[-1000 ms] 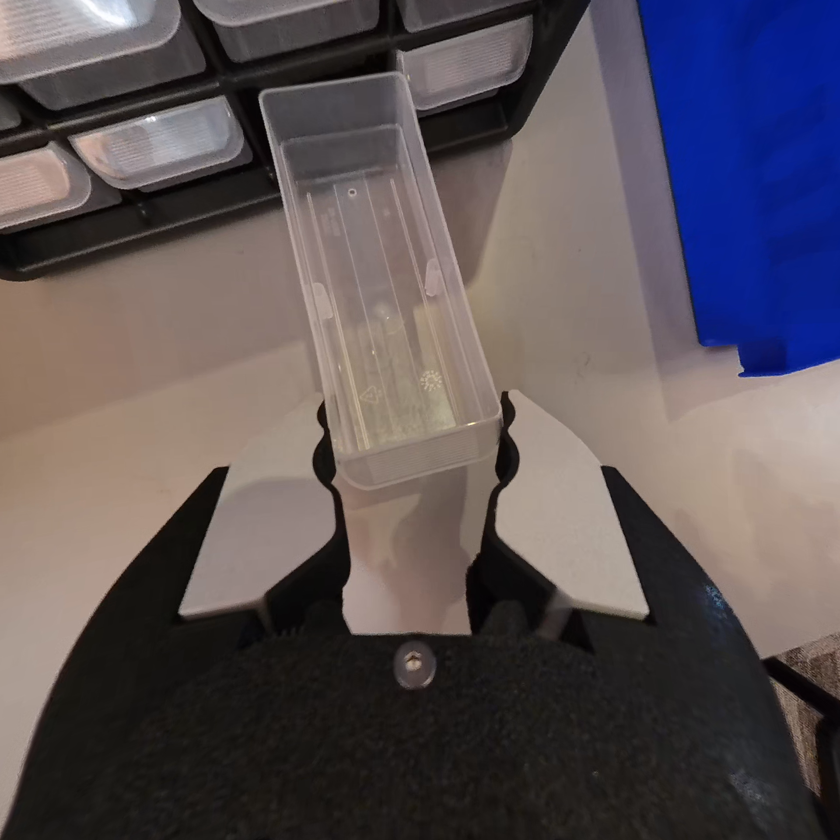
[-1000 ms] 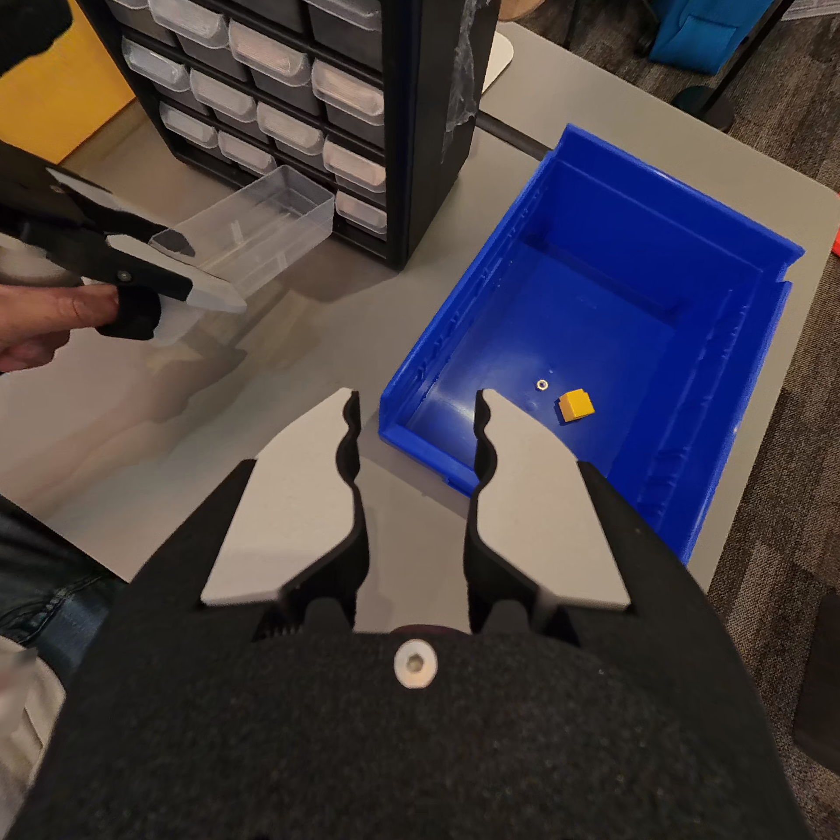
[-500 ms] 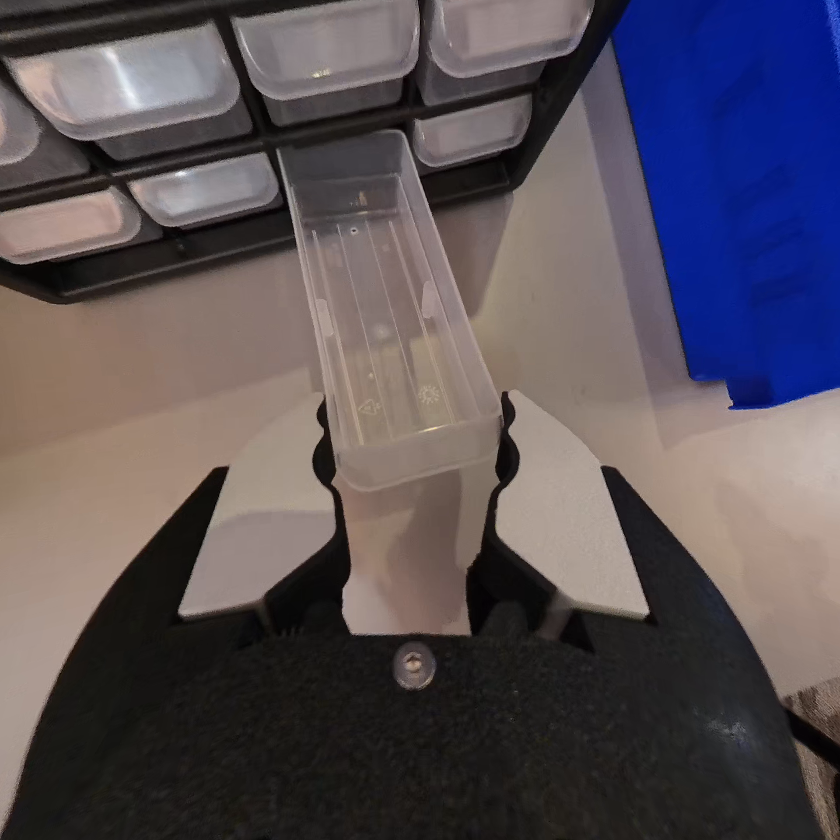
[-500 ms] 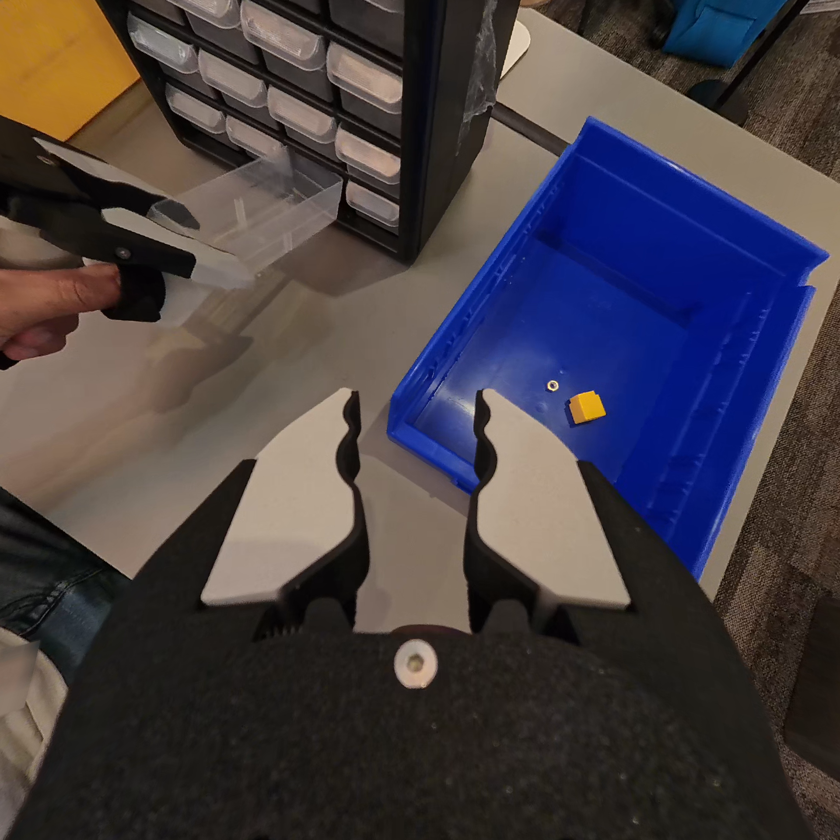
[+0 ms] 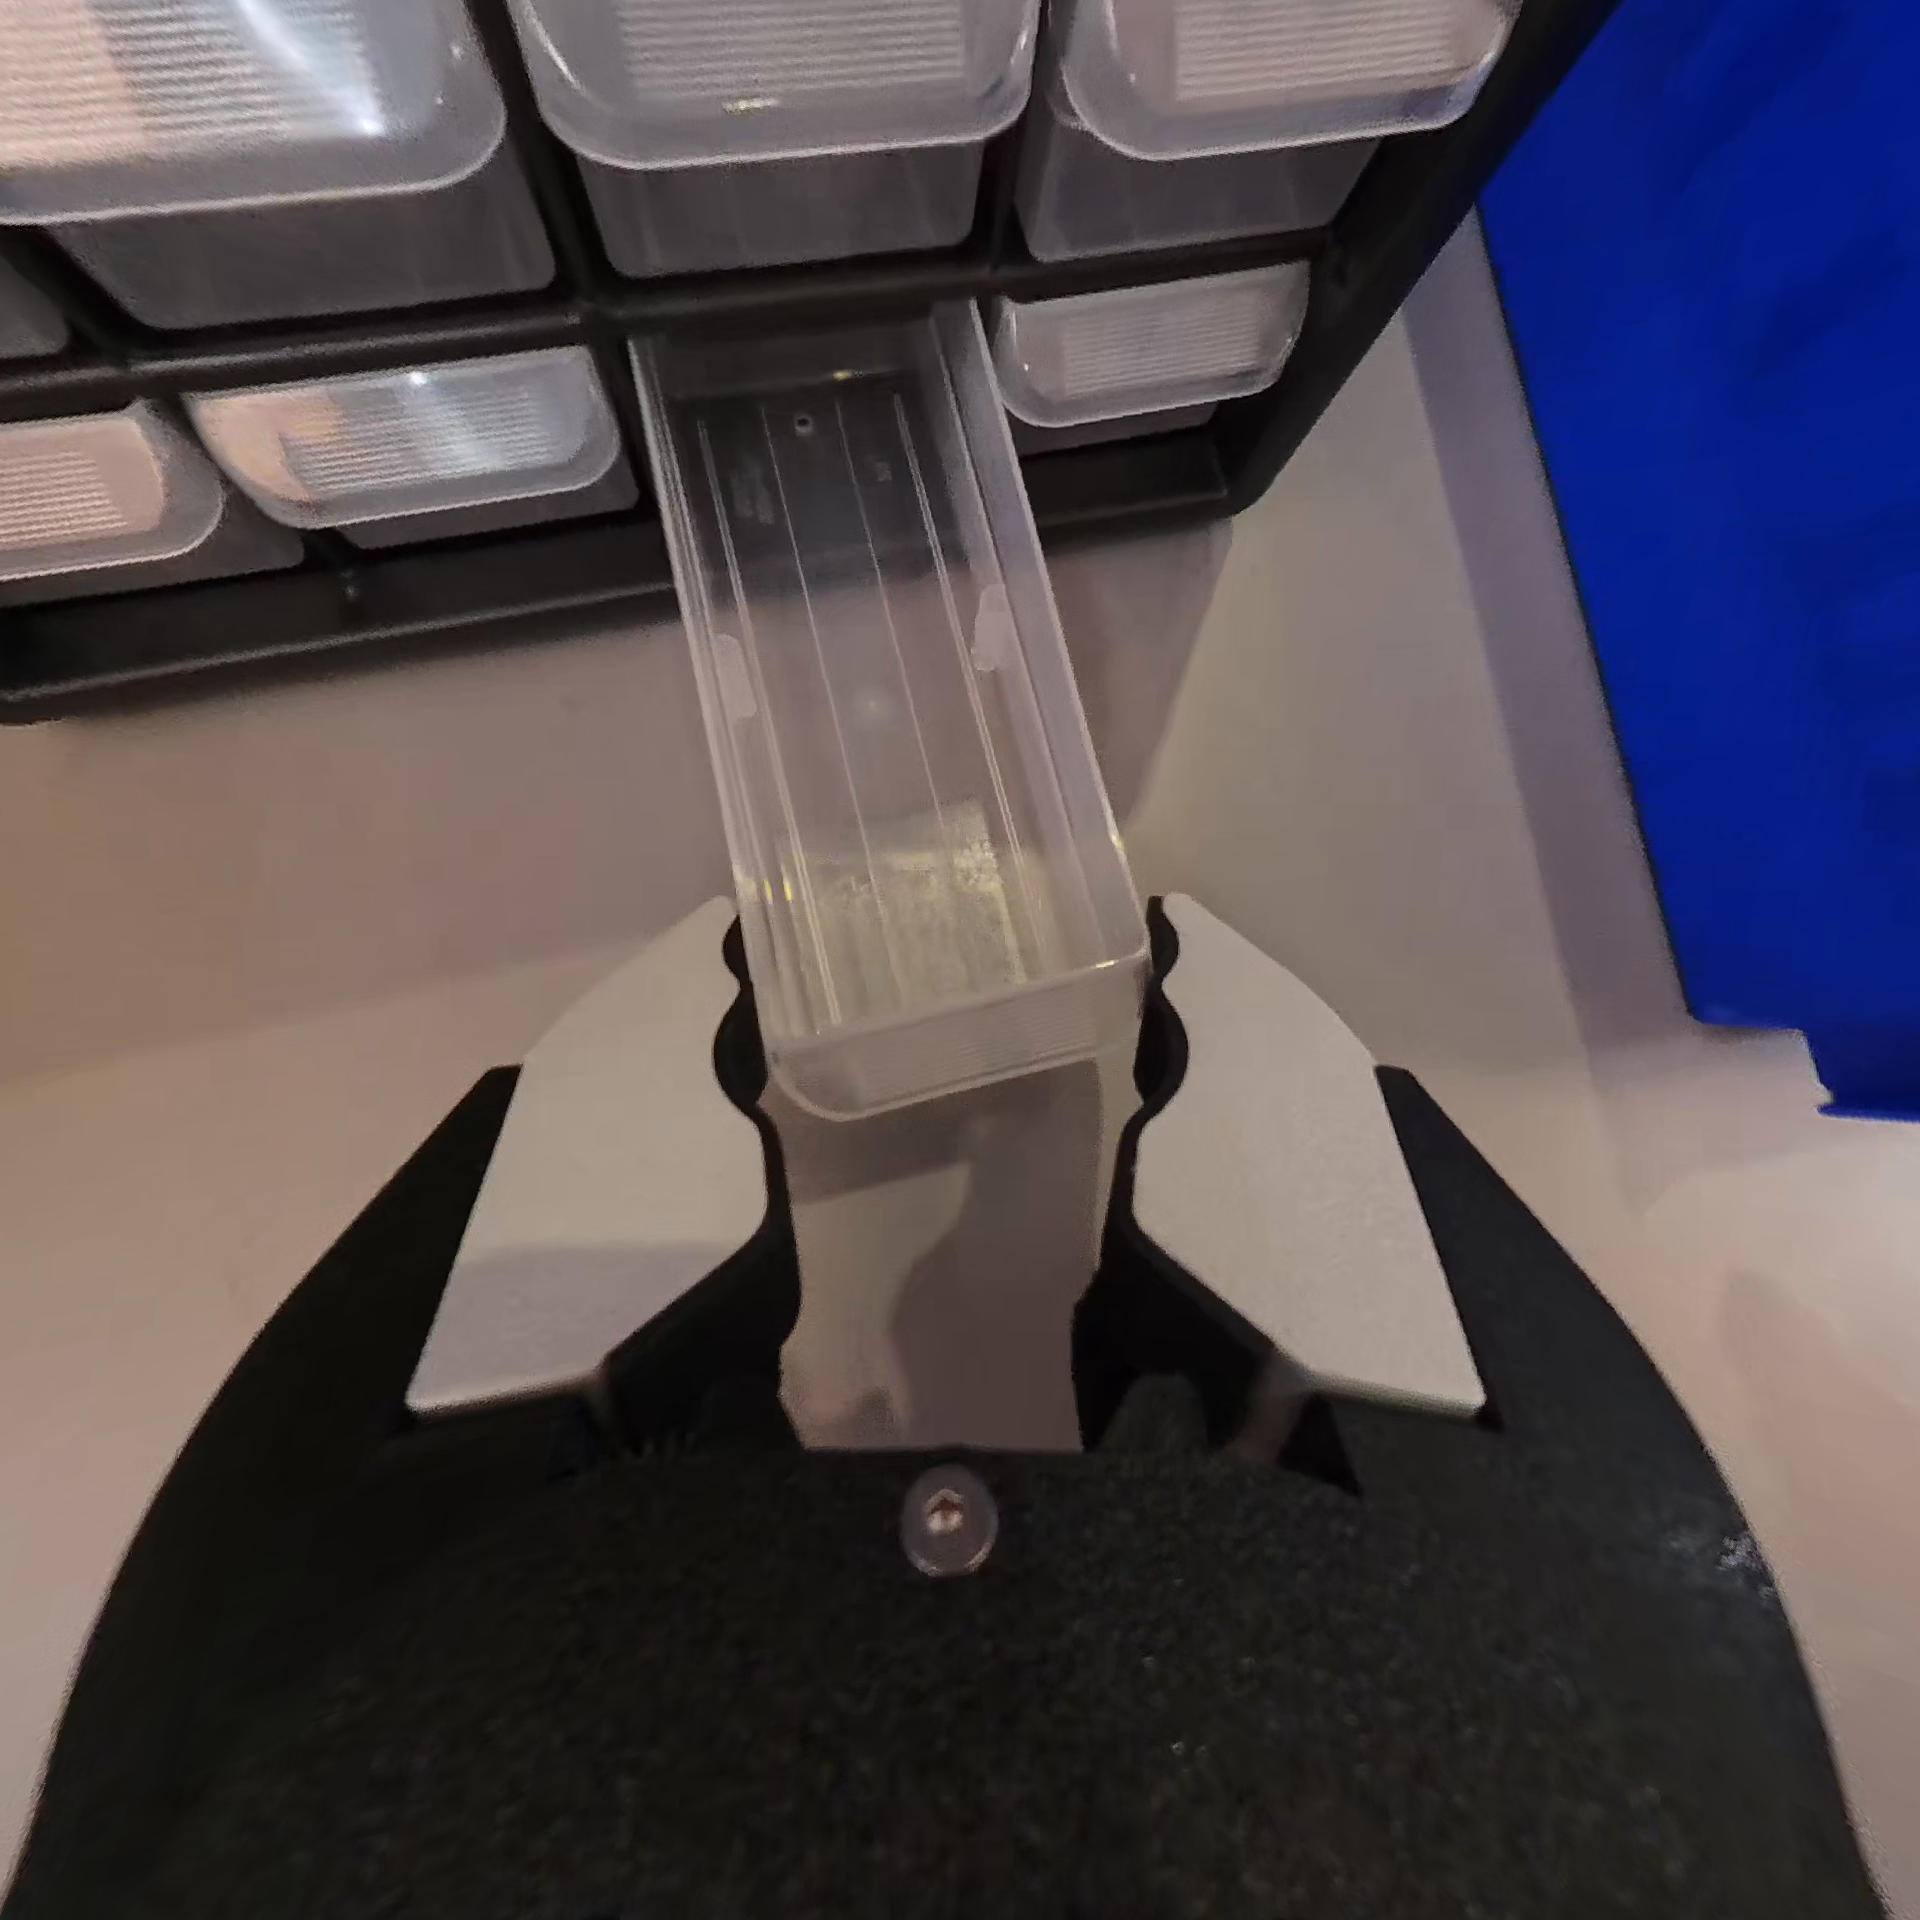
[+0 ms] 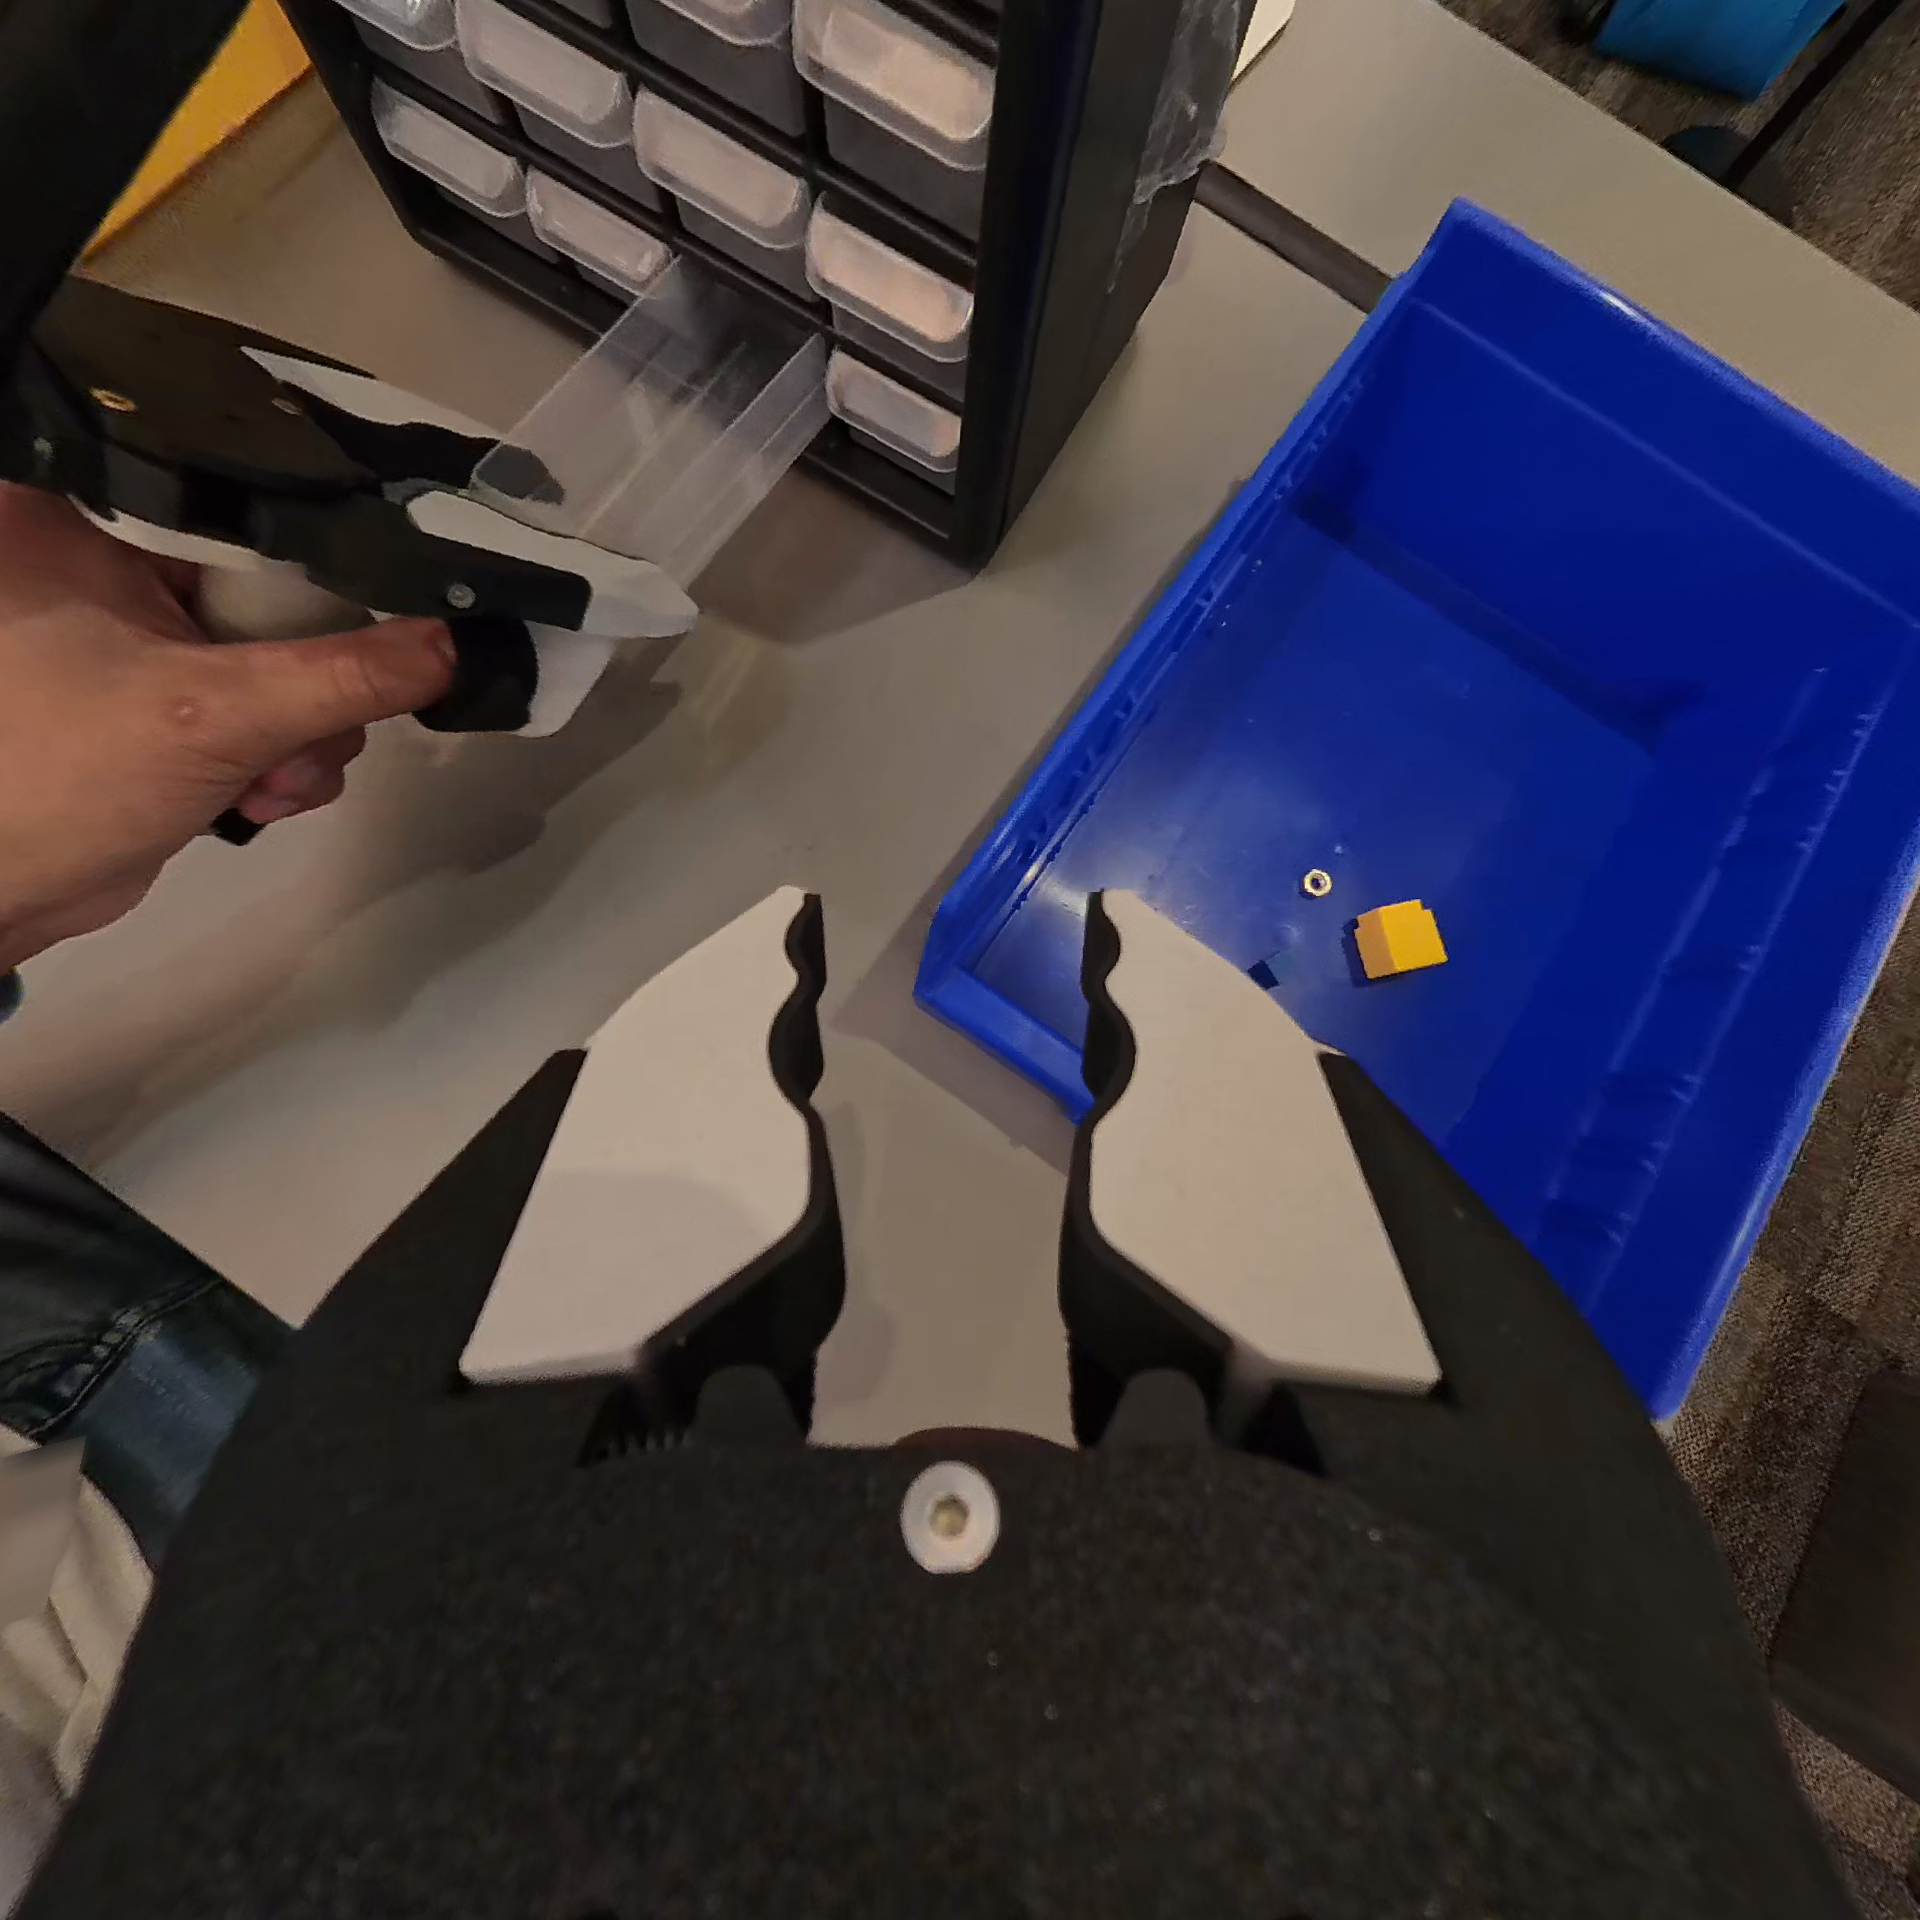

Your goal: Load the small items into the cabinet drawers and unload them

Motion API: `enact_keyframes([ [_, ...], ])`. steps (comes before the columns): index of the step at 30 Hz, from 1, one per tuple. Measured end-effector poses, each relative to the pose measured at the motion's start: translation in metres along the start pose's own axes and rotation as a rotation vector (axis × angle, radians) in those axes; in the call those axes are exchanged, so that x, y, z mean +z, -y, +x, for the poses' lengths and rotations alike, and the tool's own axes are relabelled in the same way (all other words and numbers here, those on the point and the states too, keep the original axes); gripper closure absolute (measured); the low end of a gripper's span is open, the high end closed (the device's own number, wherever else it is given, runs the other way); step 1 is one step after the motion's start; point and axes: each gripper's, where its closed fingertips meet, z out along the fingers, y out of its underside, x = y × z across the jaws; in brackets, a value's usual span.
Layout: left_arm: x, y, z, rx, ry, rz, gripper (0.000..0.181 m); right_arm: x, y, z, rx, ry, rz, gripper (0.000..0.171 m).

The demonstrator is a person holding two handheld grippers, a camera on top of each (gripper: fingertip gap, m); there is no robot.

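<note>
Over on the left, the person's bare hand (image 6: 156, 717) wraps the handle of the left gripper (image 5: 940, 935); its two grey fingers are clamped on the near end of the empty clear plastic drawer (image 5: 883, 727), one pad on each side wall; the drawer runs up toward twelve o'clock, its far end entering a bottom-row slot of the black cabinet of small clear drawers (image 6: 1070, 312), tilted a touch toward one o'clock; nothing lies inside it; closed drawers sit at nine and three o'clock of that slot; all of this hangs just above the pale grey tabletop (image 6: 727, 810).

Moving to the centre, the right gripper (image 6: 945, 914) hovers above the table with its fingers spread apart and nothing between them; its right fingertip overlaps the near left corner of the large blue plastic bin (image 6: 1714, 436).

On the right, that bin stands at four o'clock from the cabinet, just beside it; on its floor rest a small yellow block (image 6: 1397, 938), a tiny metal nut (image 6: 1316, 882) at eleven o'clock of the block, and a small blue piece (image 6: 1265, 972) at eight o'clock, hard to make out.
</note>
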Motion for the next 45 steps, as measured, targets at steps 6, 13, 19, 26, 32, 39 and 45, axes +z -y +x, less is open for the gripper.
enact_keyframes([
  [6,0.01,-0.008,0.007,-0.056,-0.113,-0.025,0.109,0.023,0.003,-0.017,-0.024,0.032,0.007,0.126],
  [13,-0.013,-0.029,-0.001,0.083,-0.167,-0.03,0.107,0.055,0.019,-0.051,-0.022,0.1,0.12,0.134],
  [19,-0.069,-0.061,-0.055,0.27,-0.114,0.082,0.122,0.114,-0.007,-0.127,-0.05,0.204,0.045,0.149],
  [26,-0.111,-0.069,-0.09,0.332,-0.1,0.391,0.126,0.178,0.01,-0.126,0.019,0.117,0.01,0.157],
  [32,-0.122,-0.062,-0.099,0.271,-0.172,0.448,0.127,0.207,0.043,-0.115,0.122,0.098,0.03,0.148],
  [39,-0.111,-0.064,-0.101,0.248,-0.207,0.41,0.126,0.233,0.076,-0.101,0.186,0.1,0.073,0.144],
  [45,-0.109,-0.067,-0.093,0.267,-0.218,0.399,0.126,0.245,0.087,-0.097,0.199,0.075,0.144,0.144],
])
